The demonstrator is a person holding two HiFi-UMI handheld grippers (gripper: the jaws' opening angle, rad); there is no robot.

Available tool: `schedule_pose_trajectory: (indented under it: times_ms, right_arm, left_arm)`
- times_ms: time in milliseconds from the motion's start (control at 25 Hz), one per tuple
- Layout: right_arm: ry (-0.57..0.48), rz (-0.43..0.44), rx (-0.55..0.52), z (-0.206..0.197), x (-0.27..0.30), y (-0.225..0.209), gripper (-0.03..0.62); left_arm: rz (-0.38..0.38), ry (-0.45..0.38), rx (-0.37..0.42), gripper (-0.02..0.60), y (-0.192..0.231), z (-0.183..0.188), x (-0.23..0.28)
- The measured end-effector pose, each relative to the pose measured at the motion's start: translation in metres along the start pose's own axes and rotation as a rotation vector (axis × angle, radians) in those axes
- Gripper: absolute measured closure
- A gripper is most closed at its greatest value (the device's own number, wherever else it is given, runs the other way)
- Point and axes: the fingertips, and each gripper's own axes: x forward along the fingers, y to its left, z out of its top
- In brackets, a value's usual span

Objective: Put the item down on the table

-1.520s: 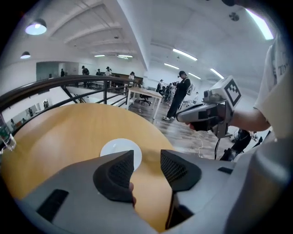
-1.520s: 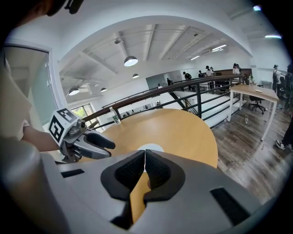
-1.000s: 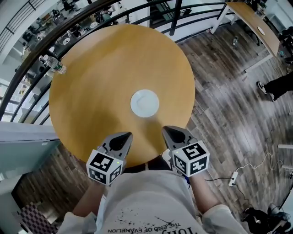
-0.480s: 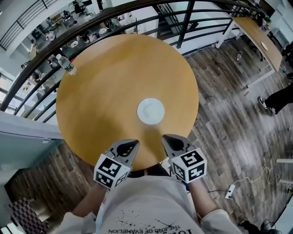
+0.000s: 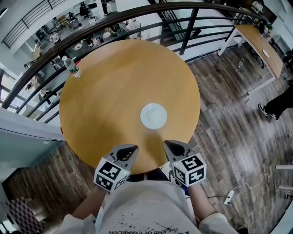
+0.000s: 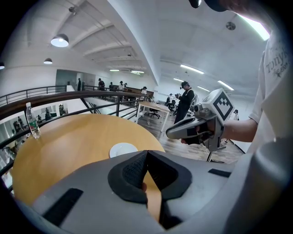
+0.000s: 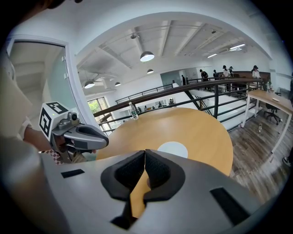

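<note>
A white round plate [image 5: 153, 115] lies flat near the middle of the round wooden table [image 5: 105, 100]; it also shows in the left gripper view [image 6: 122, 149] and the right gripper view [image 7: 173, 149]. My left gripper [image 5: 130, 151] hovers over the table's near edge, jaws shut with nothing between them [image 6: 145, 154]. Beside it, my right gripper [image 5: 170, 145] is over the same edge, its pads also pressed together and holding nothing [image 7: 144, 154]. Both point towards the plate from a short way off.
A clear water bottle [image 5: 72, 67] stands at the table's far left rim. A dark metal railing [image 5: 137, 11] curves behind the table. Wood floor lies to the right, with a long desk [image 5: 261, 43] and a person's leg [image 5: 277, 103] further off.
The head view has swung, so table and plate sit lower and further right in the picture. Both grippers stay shut by the near edge, about as far from the plate as before.
</note>
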Motion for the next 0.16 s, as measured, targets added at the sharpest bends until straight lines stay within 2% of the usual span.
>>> schedule_pose_trajectory:
  times_ms: [160]
  right_arm:
    - [0.004, -0.005, 0.017, -0.006, -0.0018, 0.0014, 0.569]
  left_arm:
    - [0.003, 0.005, -0.009, 0.56, -0.0012, -0.0049, -0.0038]
